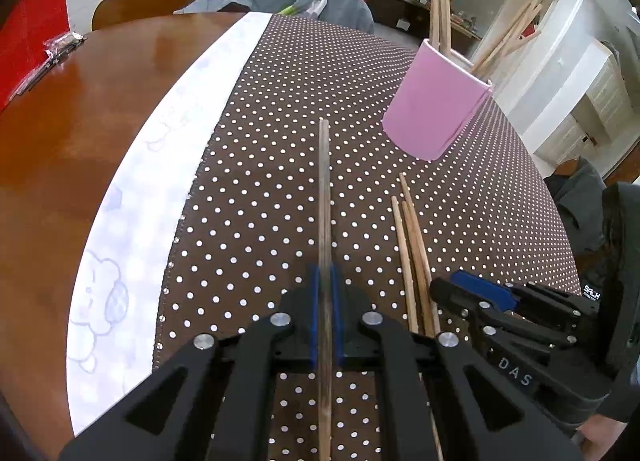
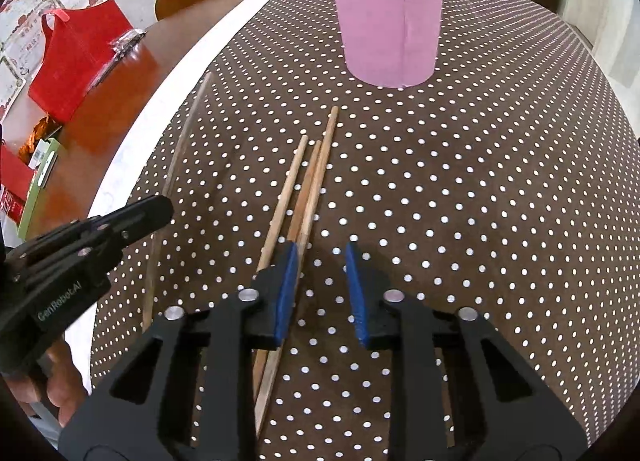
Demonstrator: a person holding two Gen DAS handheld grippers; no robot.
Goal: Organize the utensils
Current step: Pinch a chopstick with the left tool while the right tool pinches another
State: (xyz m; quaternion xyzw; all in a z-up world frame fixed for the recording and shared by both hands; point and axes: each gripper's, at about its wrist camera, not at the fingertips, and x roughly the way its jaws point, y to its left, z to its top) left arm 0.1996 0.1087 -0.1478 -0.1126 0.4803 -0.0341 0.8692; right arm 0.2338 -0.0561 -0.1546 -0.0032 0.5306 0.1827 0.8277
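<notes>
Left tool (image 1: 325, 317) pinches a dark chopstick (image 1: 325, 197); right tool (image 2: 320, 289) spread beside three chopsticks (image 2: 308, 181).

Left gripper (image 1: 325, 317) pointing steeply down, blue pads (image 1: 314, 313) pressing together on thin dark chopstick (image 1: 325, 221) running straight out between jaws. Right gripper (image 2: 322, 285) pointing steeply down, jaws standing partly apart, nothing lying between blue pads (image 2: 287, 293); pale chopsticks (image 2: 308, 189) lying just outside left jaw. Person's fingers (image 2: 60, 389) wrapping left gripper's handle, seen at lower left of right wrist view.
</notes>
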